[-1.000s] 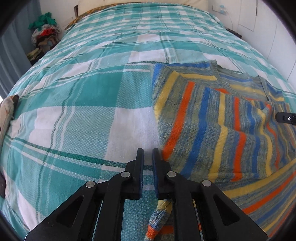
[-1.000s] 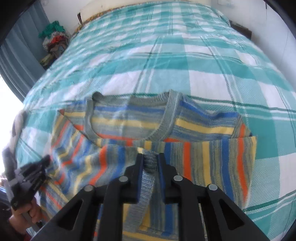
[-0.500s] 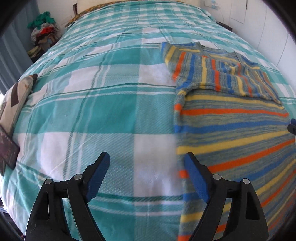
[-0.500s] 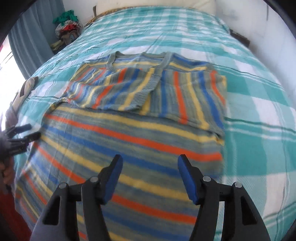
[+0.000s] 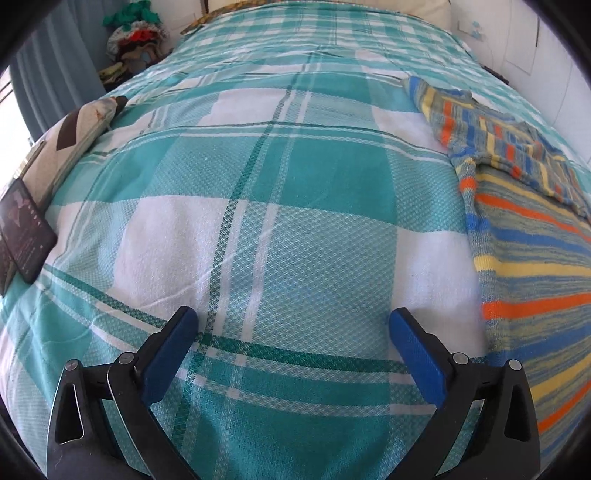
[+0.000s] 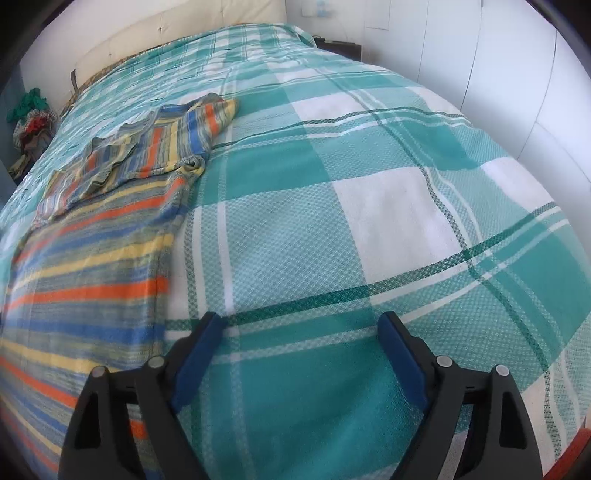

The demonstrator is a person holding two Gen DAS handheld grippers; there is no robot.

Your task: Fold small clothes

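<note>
Legible text, labels, brands, numbers, signs: none.

Item checked: dark flat card or booklet (image 5: 26, 230) at the left edge of the bed (image 5: 258, 221), just below the patterned cushion (image 5: 79, 129); faint pale marks on its face, too blurred to read.

Item checked: small white wall fitting (image 6: 317, 9) beyond the head of the bed, with blue specks; no characters can be made out.

Striped sweater (image 5: 532, 236) in orange, blue, yellow, perhaps grey-green; teal-and-white checked bedspread (image 5: 280, 206)
</note>
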